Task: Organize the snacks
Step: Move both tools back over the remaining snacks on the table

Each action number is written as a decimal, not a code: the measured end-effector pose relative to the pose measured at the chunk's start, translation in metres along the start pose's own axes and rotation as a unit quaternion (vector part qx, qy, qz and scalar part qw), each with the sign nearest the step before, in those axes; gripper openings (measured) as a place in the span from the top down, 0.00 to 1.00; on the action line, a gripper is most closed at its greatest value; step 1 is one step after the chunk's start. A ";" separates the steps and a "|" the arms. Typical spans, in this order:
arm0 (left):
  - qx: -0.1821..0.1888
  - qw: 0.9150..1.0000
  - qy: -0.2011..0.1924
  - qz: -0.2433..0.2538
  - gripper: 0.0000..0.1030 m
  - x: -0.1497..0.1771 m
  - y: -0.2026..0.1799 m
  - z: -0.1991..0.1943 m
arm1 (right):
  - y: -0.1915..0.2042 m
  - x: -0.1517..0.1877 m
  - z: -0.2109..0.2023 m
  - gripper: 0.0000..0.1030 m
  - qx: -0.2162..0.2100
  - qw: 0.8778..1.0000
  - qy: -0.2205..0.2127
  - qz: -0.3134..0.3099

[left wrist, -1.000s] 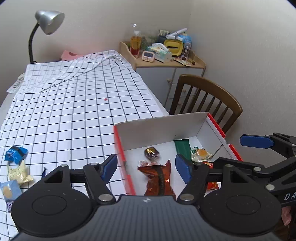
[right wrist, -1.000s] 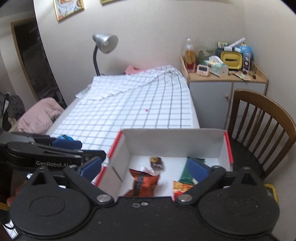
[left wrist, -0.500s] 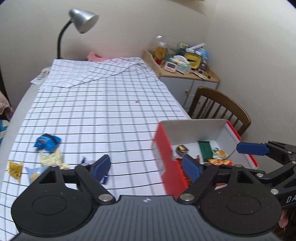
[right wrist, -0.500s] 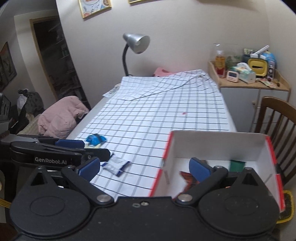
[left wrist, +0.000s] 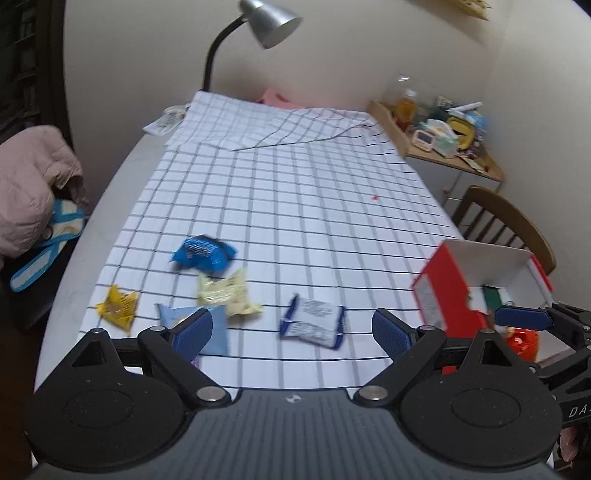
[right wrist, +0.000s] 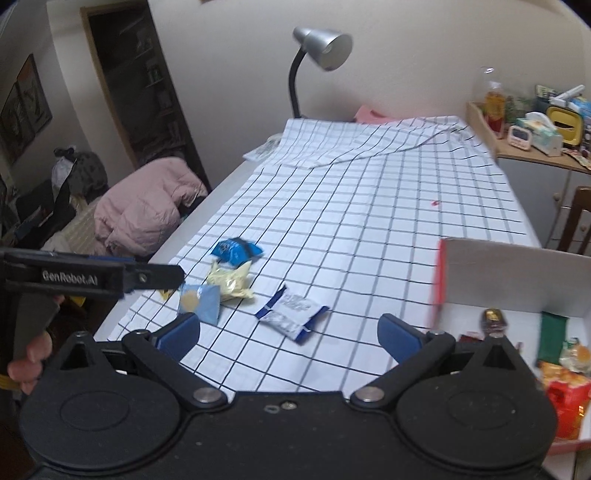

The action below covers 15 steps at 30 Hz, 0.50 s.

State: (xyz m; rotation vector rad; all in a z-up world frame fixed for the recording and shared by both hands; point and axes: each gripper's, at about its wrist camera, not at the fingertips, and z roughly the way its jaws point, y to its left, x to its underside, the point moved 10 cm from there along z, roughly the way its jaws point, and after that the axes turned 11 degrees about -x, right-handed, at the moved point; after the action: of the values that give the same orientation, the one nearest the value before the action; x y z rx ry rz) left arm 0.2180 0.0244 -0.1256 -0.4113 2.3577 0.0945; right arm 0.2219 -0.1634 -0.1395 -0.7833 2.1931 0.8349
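Several loose snacks lie on the checked tablecloth: a white-and-blue packet (left wrist: 314, 322) (right wrist: 291, 312), a blue bag (left wrist: 203, 254) (right wrist: 236, 251), a pale yellow bag (left wrist: 227, 293) (right wrist: 231, 282), a light blue packet (left wrist: 218, 328) (right wrist: 199, 302) and a small yellow one (left wrist: 118, 304). My left gripper (left wrist: 293, 332) hovers just short of the white-and-blue packet, its jaws still opening with nothing between them. My right gripper (right wrist: 290, 334) stands open and empty above the same packet. The red-and-white box (left wrist: 448, 291) (right wrist: 517, 280) at the right holds several snacks.
A desk lamp (left wrist: 258, 22) stands at the table's far end. A wooden chair (left wrist: 506, 221) and a cluttered cabinet (left wrist: 443, 129) are at the right. A pink jacket (right wrist: 147, 206) lies on furniture left of the table.
Both grippers swung left from over the box to the loose snacks on the cloth. The left jaws spread wider. The box now sits at the right edge of both views.
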 end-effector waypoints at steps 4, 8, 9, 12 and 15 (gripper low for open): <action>-0.022 1.000 0.017 -0.008 0.09 0.005 0.027 0.020 | 0.008 0.002 0.033 0.00 0.004 1.000 0.023 -0.019; -0.036 0.999 0.034 -0.008 0.09 0.013 0.046 0.040 | 0.015 0.007 0.065 0.01 0.003 0.997 0.052 -0.051; -0.039 0.998 0.039 -0.007 0.09 0.015 0.049 0.045 | 0.016 0.008 0.072 0.01 0.003 0.996 0.060 -0.059; -0.049 0.997 0.056 -0.007 0.09 0.022 0.058 0.063 | 0.018 0.011 0.091 0.01 0.000 0.994 0.083 -0.077; -0.053 0.996 0.072 -0.008 0.09 0.026 0.064 0.081 | 0.015 0.012 0.110 0.01 0.003 0.989 0.102 -0.103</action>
State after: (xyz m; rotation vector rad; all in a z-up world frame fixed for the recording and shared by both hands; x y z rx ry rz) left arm 0.2326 0.0930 -0.2057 -0.5027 2.4975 0.1885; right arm 0.2434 -0.0772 -0.2074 -1.1141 2.2401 0.6698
